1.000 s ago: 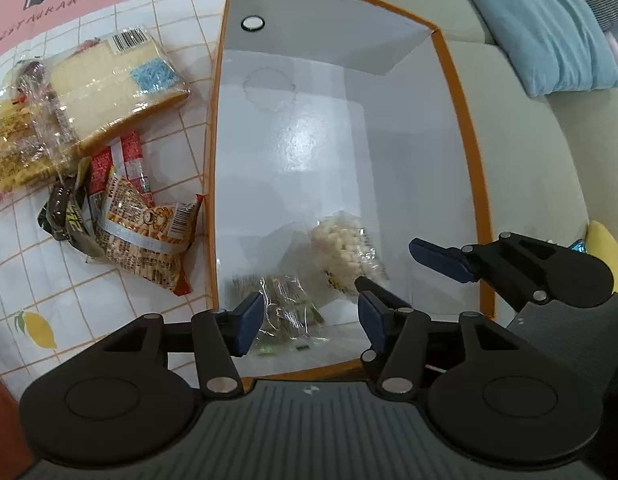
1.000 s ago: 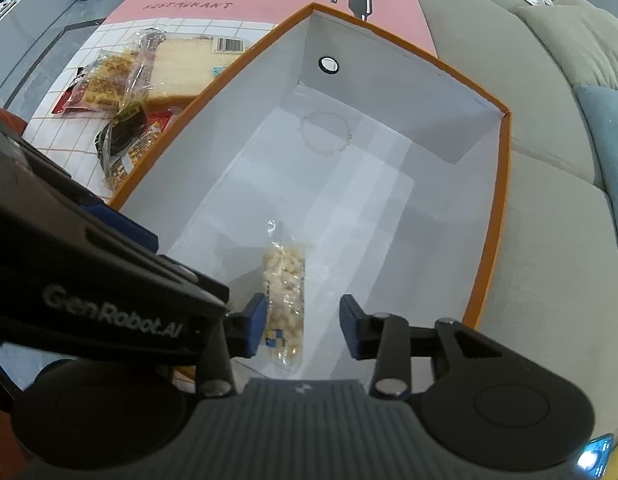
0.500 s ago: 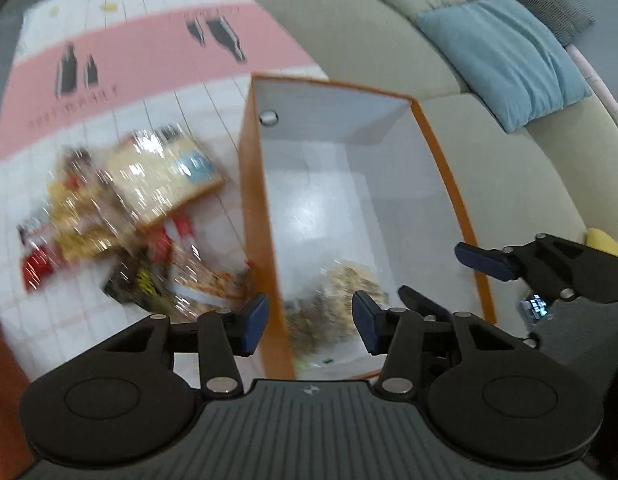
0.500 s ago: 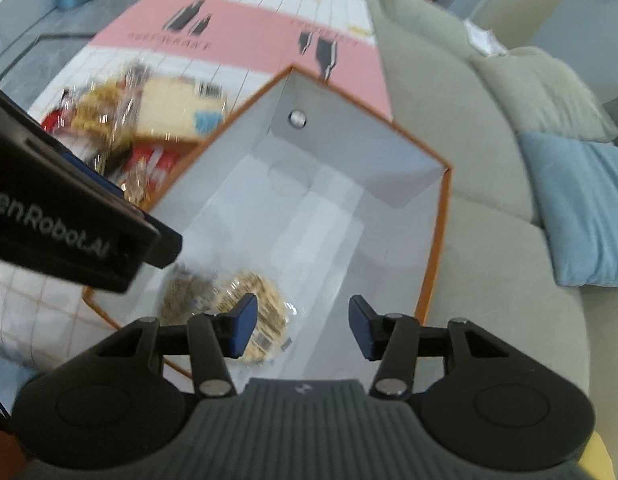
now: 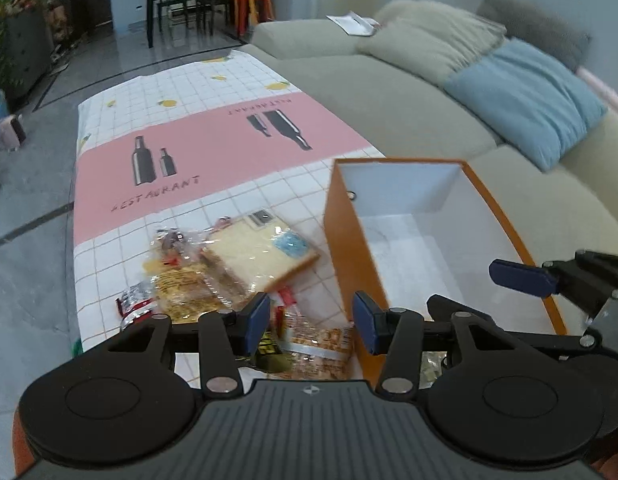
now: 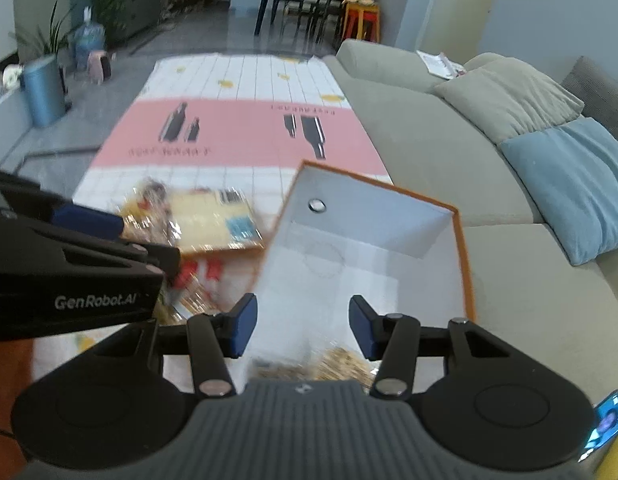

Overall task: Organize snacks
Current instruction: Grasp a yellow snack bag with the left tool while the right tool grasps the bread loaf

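Your left gripper (image 5: 311, 322) and right gripper (image 6: 299, 326) are both raised and levelled, fingers spread, empty. The orange box (image 5: 351, 264) runs lengthwise away from you — two snack packets (image 6: 341, 364) at its near end. A second ago both pointed down into it.

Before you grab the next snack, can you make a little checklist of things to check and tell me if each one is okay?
1. Left gripper open and empty: ok.
2. Right gripper open and empty: ok.
3. Snacks still waiting on the tablecloth, like the bread pack: ok.
4. Room left in the orange box: ok, much of its floor shows bare.
5. Packets already in the box lying flat: cannot tell, partly hidden and blurred.
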Demonstrator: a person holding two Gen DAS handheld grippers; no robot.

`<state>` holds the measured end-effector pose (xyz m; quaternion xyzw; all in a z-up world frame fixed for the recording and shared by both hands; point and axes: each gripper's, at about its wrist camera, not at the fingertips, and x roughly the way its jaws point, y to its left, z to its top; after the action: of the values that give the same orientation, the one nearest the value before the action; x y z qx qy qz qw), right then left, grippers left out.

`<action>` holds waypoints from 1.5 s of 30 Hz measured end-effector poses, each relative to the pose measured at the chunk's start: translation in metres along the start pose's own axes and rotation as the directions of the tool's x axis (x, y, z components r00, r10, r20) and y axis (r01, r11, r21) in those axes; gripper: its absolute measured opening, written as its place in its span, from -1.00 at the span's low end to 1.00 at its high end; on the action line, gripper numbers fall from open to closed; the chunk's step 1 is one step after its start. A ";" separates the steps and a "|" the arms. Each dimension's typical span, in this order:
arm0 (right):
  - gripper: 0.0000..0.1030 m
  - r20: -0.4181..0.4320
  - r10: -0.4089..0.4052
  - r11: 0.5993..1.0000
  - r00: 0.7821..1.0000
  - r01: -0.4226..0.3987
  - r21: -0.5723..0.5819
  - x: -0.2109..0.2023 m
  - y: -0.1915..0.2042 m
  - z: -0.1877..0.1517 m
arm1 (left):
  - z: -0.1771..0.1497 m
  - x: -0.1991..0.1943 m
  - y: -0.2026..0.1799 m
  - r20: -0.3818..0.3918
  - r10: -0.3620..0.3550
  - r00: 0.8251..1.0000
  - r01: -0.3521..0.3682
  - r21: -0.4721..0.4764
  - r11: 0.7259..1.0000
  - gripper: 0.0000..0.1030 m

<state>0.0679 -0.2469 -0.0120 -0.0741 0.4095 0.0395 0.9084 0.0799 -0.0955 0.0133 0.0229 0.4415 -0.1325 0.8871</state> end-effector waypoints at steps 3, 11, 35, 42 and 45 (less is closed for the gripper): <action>0.01 0.033 0.004 1.000 0.999 -0.004 0.008 -0.001 0.020 0.001 | -0.002 -0.003 0.022 -0.005 0.030 1.000 -0.030 -0.011 0.999 0.13; 0.12 0.092 0.041 0.998 0.995 -0.044 0.034 0.011 0.071 0.008 | -0.013 0.004 0.091 0.008 0.206 0.979 -0.205 -0.048 0.978 0.13; 0.24 -0.054 0.095 0.985 0.994 -0.101 -0.139 0.129 0.120 0.020 | -0.015 0.105 0.158 -0.144 -0.082 0.986 0.043 -0.254 0.966 0.27; 0.26 -0.069 0.073 0.976 0.995 -0.086 -0.200 0.160 0.131 0.026 | -0.016 0.134 0.168 -0.193 -0.113 0.975 0.043 -0.337 0.941 0.27; 0.27 -0.092 0.073 0.974 0.993 -0.091 -0.206 0.172 0.134 0.024 | -0.017 0.140 0.169 -0.185 -0.119 0.976 0.048 -0.348 0.936 0.33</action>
<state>0.1818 -0.1086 -0.1385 -0.1541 0.4434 0.1168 0.8752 0.1903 0.0399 -0.1203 -0.1367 0.5466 -0.0886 0.8214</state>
